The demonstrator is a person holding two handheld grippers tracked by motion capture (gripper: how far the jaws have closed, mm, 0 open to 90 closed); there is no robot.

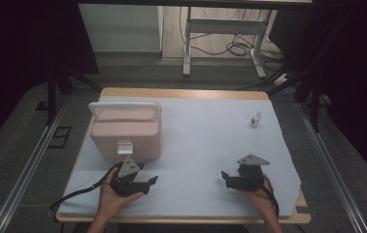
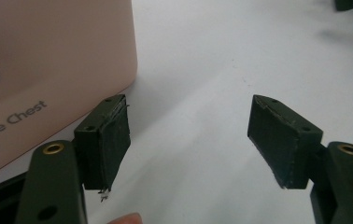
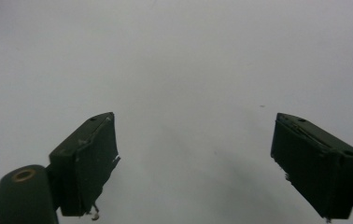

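White-covered table [image 1: 196, 145]: pink rigid plastic chest [image 1: 125, 133], left of centre, probably light (grab its top handle [image 1: 123, 105]); left gripper [image 1: 145, 183] and right gripper [image 1: 226, 177] gape empty.

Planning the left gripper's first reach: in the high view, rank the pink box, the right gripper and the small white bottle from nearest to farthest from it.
From the left gripper:
1. Pink box, just beyond it, far-left of the table.
2. Right gripper, across the near edge to the right.
3. Small white bottle, far-right corner area.

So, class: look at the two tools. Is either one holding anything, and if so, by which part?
Nothing is held. The left tool and the right tool both stand open over the white sheet, with the pink medicine chest untouched beside the left one.
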